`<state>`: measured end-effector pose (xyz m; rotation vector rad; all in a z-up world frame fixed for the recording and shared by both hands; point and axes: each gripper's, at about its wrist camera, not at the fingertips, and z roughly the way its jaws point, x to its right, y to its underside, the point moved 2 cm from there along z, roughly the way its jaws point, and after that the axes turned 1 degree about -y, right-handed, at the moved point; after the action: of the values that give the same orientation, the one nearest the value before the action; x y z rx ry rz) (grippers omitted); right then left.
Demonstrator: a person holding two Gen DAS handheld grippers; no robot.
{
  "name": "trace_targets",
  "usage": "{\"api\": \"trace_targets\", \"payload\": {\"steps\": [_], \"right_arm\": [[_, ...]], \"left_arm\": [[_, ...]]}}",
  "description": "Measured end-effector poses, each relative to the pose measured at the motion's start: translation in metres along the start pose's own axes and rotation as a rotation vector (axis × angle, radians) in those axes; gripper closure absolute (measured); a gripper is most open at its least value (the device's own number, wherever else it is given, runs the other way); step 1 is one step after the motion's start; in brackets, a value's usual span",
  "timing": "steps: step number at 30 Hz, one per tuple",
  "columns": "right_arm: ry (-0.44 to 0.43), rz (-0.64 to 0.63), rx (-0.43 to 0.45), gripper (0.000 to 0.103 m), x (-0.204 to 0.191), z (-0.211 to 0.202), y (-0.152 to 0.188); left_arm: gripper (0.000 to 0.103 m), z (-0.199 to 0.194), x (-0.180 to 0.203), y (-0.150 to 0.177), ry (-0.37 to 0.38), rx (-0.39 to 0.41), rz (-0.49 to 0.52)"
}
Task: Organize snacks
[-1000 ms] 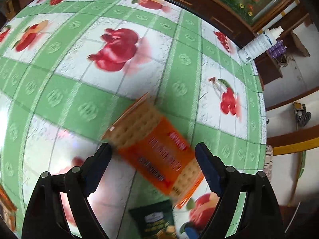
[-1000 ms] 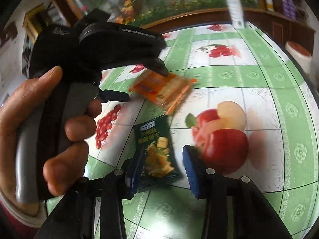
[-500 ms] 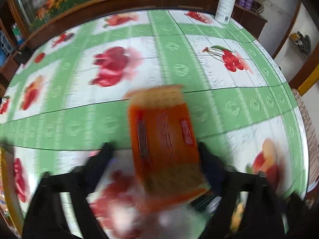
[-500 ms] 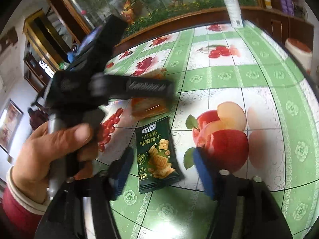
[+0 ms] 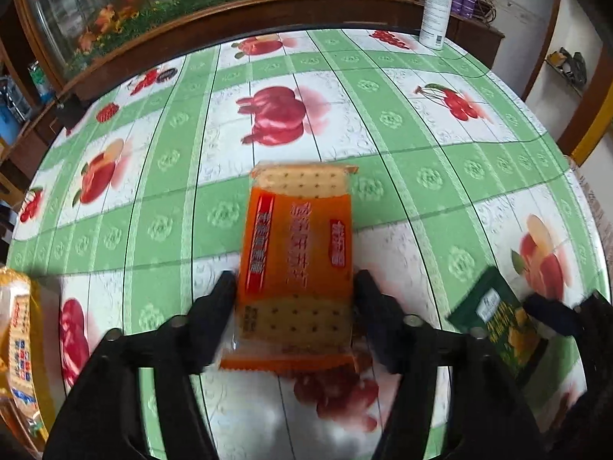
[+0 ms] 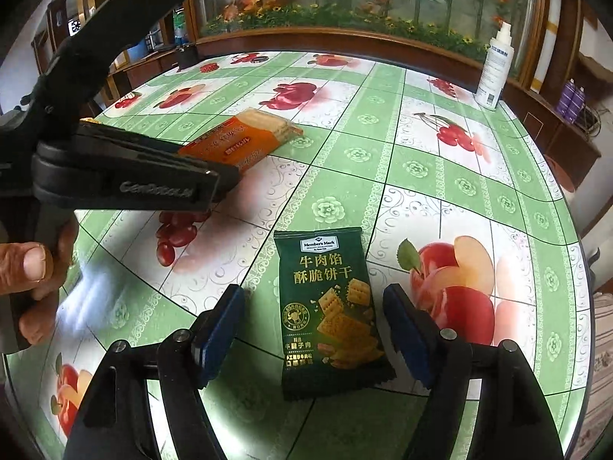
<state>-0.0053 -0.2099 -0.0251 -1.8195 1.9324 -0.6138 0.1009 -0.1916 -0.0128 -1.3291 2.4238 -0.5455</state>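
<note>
Left hand-held gripper (image 5: pixel 295 287) opening, jaws flanking orange cracker pack (image 5: pixel 297 264); right hand-held gripper (image 6: pixel 314 318) opening around green biscuit packet (image 6: pixel 329 306), untouched. Spray bottle (image 6: pixel 494 71) at bench (image 6: pixel 383 176) far edge.

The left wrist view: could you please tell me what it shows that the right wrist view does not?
Only the left wrist view shows the yellow packet at the table's left edge. Only the right wrist view shows a hand holding the left gripper's handle. Both show the orange cracker pack, green biscuit pack, white spray bottle and fruit-print tablecloth.
</note>
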Motion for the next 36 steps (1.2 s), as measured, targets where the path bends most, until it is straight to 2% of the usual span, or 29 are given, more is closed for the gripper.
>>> {"api": "trace_targets", "payload": {"steps": [1, 8, 9, 11, 13, 14, 18, 22, 26, 29, 36], "right_arm": [[0.003, 0.002, 0.000, 0.027, 0.000, 0.001, -0.001], [0.006, 0.012, 0.003, 0.026, 0.003, 0.005, -0.006], [0.005, 0.013, 0.002, 0.026, 0.003, 0.005, -0.006], [0.006, 0.017, 0.001, 0.027, 0.003, 0.005, -0.006], [0.014, 0.030, 0.007, 0.038, 0.006, 0.003, -0.006], [0.015, 0.035, 0.013, 0.057, 0.007, 0.002, -0.006], [0.000, 0.056, 0.028, 0.056, 0.010, -0.002, -0.004], [-0.039, 0.062, 0.043, 0.056, 0.006, -0.008, -0.002], [-0.090, 0.069, 0.080, 0.057, -0.006, -0.017, -0.003], [-0.201, 0.117, 0.109, 0.057, -0.015, -0.025, -0.002], [-0.389, 0.170, 0.145, 0.057, -0.054, -0.038, -0.001]], "left_arm": [[0.021, 0.003, 0.001, -0.002, -0.006, 0.000, 0.001], [0.021, 0.013, -0.007, -0.013, 0.040, 0.004, -0.091], [0.023, 0.013, -0.007, -0.012, 0.025, 0.011, -0.092], [0.044, 0.008, -0.008, -0.009, 0.025, 0.035, -0.092], [0.047, 0.003, -0.007, -0.005, 0.027, 0.023, -0.088], [0.047, 0.000, -0.007, -0.001, 0.033, 0.023, -0.085], [0.047, -0.015, -0.014, 0.020, 0.045, 0.034, -0.112], [0.047, -0.049, -0.026, 0.046, 0.046, 0.084, -0.145], [0.047, -0.081, -0.045, 0.075, 0.030, 0.124, -0.171], [0.047, -0.098, -0.064, 0.095, 0.026, 0.137, -0.205], [0.047, -0.134, -0.112, 0.144, 0.004, 0.175, -0.286]]}}
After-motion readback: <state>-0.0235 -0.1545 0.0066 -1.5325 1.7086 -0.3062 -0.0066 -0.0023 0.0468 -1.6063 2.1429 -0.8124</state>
